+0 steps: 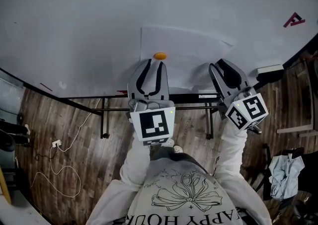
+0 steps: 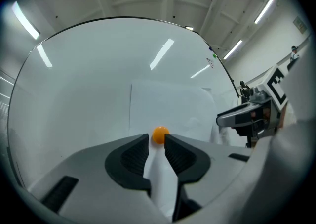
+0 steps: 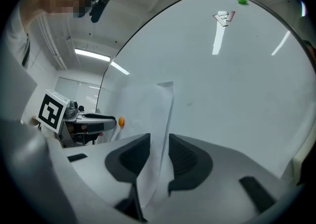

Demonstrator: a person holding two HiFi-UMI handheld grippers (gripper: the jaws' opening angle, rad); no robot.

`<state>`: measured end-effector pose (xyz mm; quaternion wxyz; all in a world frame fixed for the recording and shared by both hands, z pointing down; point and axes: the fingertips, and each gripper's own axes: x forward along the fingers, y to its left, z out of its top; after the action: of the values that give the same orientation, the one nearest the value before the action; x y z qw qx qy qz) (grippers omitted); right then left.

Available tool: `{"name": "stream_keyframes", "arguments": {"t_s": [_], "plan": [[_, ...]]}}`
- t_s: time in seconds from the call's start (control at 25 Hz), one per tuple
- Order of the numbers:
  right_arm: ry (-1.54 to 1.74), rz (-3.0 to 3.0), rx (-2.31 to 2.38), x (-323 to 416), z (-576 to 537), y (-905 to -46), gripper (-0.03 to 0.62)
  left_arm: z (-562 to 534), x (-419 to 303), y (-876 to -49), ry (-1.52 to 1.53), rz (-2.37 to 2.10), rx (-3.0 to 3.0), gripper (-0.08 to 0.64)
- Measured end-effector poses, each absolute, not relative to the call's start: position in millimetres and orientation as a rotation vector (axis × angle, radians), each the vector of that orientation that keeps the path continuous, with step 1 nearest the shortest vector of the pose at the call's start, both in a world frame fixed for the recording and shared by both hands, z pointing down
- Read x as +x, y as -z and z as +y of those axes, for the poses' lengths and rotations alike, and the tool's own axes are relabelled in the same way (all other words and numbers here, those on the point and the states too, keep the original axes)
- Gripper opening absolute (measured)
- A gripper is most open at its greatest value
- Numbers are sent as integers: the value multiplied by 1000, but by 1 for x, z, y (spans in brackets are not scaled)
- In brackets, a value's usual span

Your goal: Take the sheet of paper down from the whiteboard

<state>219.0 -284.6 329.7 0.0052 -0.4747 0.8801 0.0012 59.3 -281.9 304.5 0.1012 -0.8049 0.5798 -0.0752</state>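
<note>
Right gripper view: the sheet of paper (image 3: 154,114), on the whiteboard (image 3: 237,94), runs between the right gripper's (image 3: 159,137) spread jaws, unpinched; close firmly. The left gripper (image 1: 155,63), jaws slightly apart, sits just short of the orange magnet (image 1: 159,56); lift that off before pulling.

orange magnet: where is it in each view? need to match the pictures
Head view: orange magnet upper centre, on the sheet of paper, just past the left gripper tongs.
Left gripper view: low centre, just beyond the tong tips.
Right gripper view: left of centre, small, at the left gripper's tip.
Shared landmark: the sheet of paper on the whiteboard, seen in all three views.
</note>
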Motion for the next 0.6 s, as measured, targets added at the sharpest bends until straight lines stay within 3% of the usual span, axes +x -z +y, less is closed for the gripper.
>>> {"name": "stream_keyframes", "arguments": {"t_s": [0.36,0.6], "plan": [[-10,2823,-1419,210,-285,-334,109,-283,59,-305,228,1713,-2376,83],[-34,2850,-1345,206,-275,-334,49,-282,58,-304,233,1706,-2369,83]]}}
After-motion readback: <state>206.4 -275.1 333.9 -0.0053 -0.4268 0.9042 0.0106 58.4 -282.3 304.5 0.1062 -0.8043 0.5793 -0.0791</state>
